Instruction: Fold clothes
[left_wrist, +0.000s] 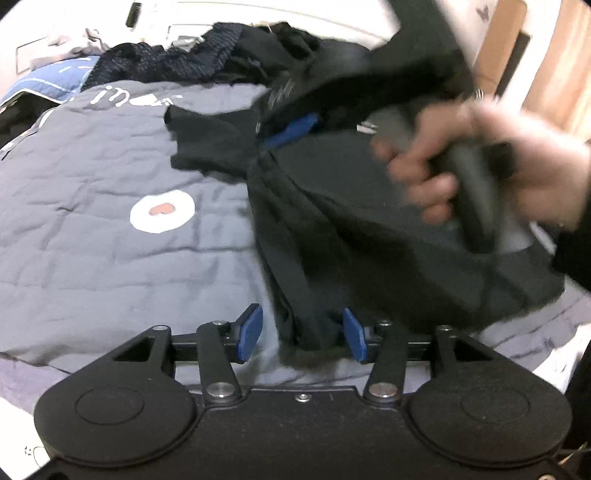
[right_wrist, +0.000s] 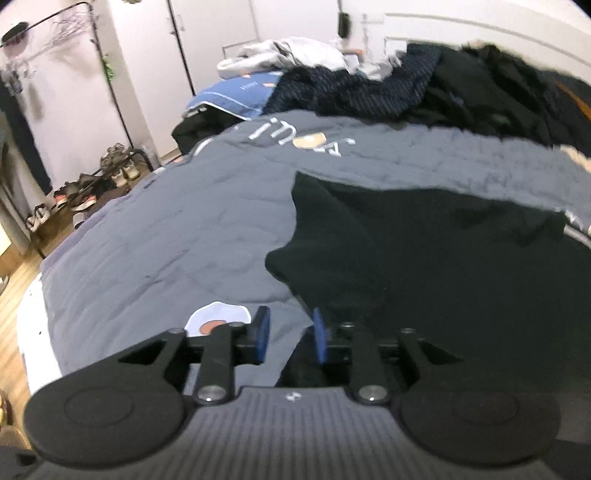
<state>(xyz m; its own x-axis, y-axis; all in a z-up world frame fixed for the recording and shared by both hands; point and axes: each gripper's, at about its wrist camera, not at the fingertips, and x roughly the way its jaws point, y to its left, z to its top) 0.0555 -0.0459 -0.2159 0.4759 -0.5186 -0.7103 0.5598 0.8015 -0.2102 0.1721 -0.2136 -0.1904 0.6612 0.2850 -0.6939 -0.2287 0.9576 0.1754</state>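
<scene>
A black garment (left_wrist: 369, 229) lies rumpled on the grey duvet (left_wrist: 92, 166) of a bed. My left gripper (left_wrist: 303, 332) stands open over its near edge: a fold of the black cloth runs between the blue pads, with a gap at the left pad. A hand (left_wrist: 443, 173) holds my right gripper's handle above the garment, blurred, and one blue finger (left_wrist: 295, 127) pokes out among the cloth. In the right wrist view my right gripper (right_wrist: 290, 336) is open. The black garment (right_wrist: 424, 258) reaches its right pad, and grey duvet (right_wrist: 184, 221) shows between the pads.
A heap of dark clothes (right_wrist: 424, 92) lies along the far side of the bed, with white clothes (right_wrist: 295, 51) and a blue pillow (right_wrist: 229, 96) behind. A fried-egg print (left_wrist: 162, 210) marks the duvet. A shoe rack (right_wrist: 92, 184) and a coat stand are by the left wall.
</scene>
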